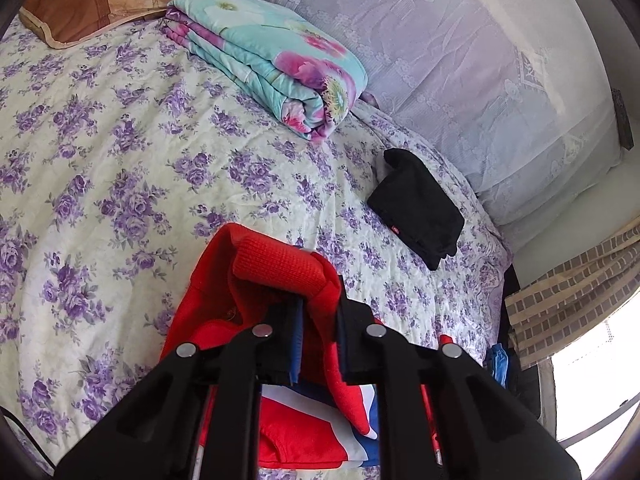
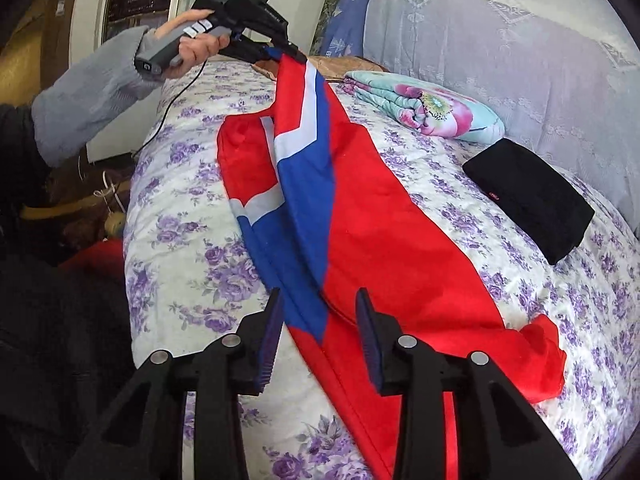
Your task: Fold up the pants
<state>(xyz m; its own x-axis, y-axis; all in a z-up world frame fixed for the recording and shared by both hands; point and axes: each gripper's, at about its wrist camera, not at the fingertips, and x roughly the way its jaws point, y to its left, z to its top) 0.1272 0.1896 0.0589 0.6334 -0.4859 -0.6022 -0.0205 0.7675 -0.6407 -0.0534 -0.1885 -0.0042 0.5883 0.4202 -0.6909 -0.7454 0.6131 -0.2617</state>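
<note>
On the bed (image 2: 192, 280), left gripper (image 1: 316, 312) clamps the pants (image 2: 380, 240); right gripper (image 2: 318, 336) gapes astride them.

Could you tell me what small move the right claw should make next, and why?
Probably close the right claw on the pants hem. Its fingers are open with the blue-and-red fabric between them, while the left claw already holds the other end lifted above the bed.

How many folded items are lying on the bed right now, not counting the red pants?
2. The folded floral quilt lies near the head of the bed, by the pillow; the folded black garment lies nearer, along the bed's curtain side. Others may lie out of frame.
</note>
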